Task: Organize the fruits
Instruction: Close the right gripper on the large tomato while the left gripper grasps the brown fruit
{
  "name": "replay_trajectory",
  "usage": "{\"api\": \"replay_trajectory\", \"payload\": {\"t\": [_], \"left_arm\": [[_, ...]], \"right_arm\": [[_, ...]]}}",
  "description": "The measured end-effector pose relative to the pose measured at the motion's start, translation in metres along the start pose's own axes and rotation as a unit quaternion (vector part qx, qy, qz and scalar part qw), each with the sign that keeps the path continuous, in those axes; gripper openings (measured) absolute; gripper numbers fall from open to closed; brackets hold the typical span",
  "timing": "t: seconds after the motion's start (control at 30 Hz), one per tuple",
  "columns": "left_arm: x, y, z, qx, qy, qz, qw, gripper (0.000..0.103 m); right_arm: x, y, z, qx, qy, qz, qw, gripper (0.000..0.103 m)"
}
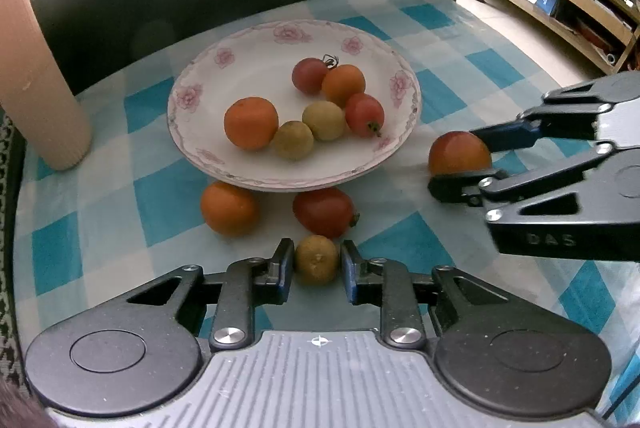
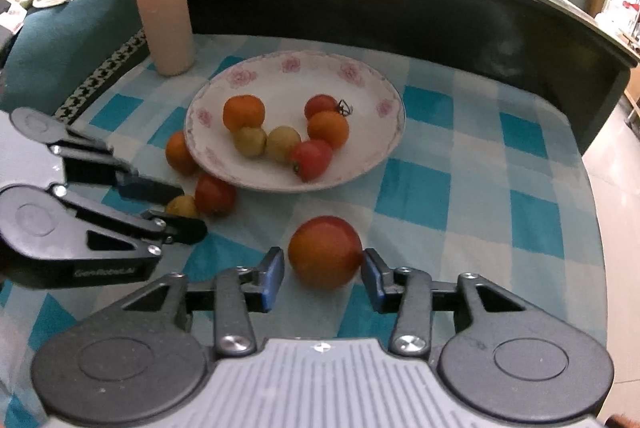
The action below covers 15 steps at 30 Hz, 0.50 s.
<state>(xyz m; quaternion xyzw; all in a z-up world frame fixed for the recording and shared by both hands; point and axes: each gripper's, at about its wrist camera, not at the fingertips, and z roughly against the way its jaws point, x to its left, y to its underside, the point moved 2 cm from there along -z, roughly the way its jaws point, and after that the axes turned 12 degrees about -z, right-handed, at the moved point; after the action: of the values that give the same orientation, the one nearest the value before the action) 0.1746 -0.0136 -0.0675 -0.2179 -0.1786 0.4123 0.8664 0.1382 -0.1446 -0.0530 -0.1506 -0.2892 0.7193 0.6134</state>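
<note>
The floral plate (image 1: 200, 84) sits near the middle of the surface (image 1: 460, 76), which is covered in a blue-and-white checked cloth. On the plate lie six fruits: two orange ones, two red tomatoes and two yellowish-green ones clustered toward its centre.

Just in front of the plate, the left tool (image 1: 317, 262) is closed on a small yellowish fruit (image 1: 316, 260); both blue-edged pads press against its sides, and the fruit rests on the cloth. Between this fruit and the plate's near rim lie a red tomato (image 1: 323, 211) and, beside it, an orange fruit (image 1: 229, 209), both on the cloth and close under the plate's edge.

To the right of the plate, the right tool (image 2: 323, 270) stands around a larger red-orange tomato (image 2: 325, 251). Its jaws are parted a little wider than the tomato: in the right wrist view a small gap shows at the left pad, while the right pad sits at or just beside the skin. The tomato rests on the cloth, well clear of the plate's rim.

Behind and to the left of the plate, a tall ribbed pink cylinder (image 2: 162, 0) stands upright on the surface.
</note>
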Motion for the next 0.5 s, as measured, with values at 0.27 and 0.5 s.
{"api": "replay_trajectory", "payload": {"t": [0.27,0.5], "left_arm": [[-0.003,-0.001,-0.001,0.002,-0.005,-0.008,1.0,0.032],[-0.004,-0.003,0.001,0.001,-0.005,-0.012,0.9999,0.031]], "right_arm": [[-0.005,-0.006,-0.02,0.022,0.001,-0.019,1.0,0.058],[-0.001,-0.007,-0.02,0.03,0.01,-0.017,0.999,0.057]]}}
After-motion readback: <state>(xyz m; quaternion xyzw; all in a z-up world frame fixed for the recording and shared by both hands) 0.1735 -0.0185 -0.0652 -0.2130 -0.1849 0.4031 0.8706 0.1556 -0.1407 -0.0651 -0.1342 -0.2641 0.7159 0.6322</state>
